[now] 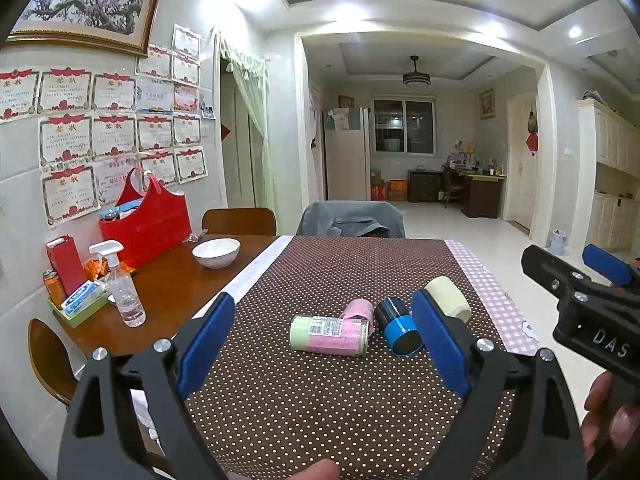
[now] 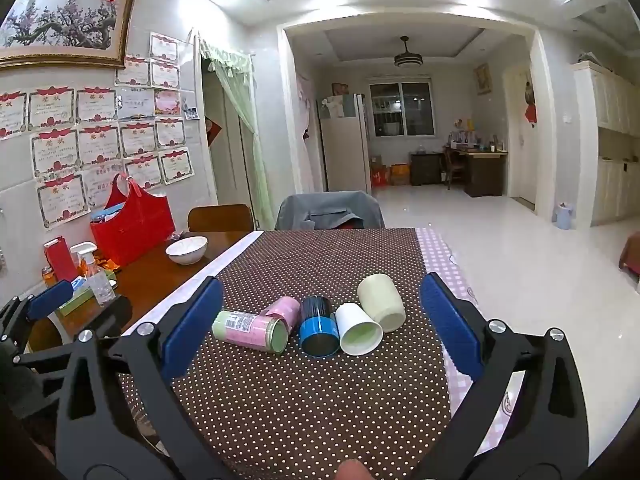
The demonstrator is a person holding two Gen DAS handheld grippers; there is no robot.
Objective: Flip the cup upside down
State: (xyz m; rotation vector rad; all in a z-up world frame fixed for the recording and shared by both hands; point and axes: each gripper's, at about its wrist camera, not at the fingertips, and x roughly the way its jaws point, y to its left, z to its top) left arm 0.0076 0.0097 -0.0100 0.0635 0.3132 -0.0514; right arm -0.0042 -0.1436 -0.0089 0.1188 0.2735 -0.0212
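Your left hand-held gripper [image 1: 324, 344] and right hand-held gripper [image 2: 320, 326] both gape wide, holding nothing. Around the blue cup [image 2: 318, 330], lying on the dotted counter [image 2: 304, 400]: a pink-green cup [image 2: 250, 330] just left, a white cup [image 2: 358, 330] touching its right, a cream cup [image 2: 380, 296] beyond that.

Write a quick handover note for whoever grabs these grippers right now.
Left gripper: open, holding nothing, short of the cups.
Right gripper: open, holding nothing, also short of them.
Five cups lie on their sides on the dotted cloth: green-pink cup, pink cup, blue cup, white cup, cream cup.
Done: nothing flipped.
Left: pick a cup and stand it upside down.
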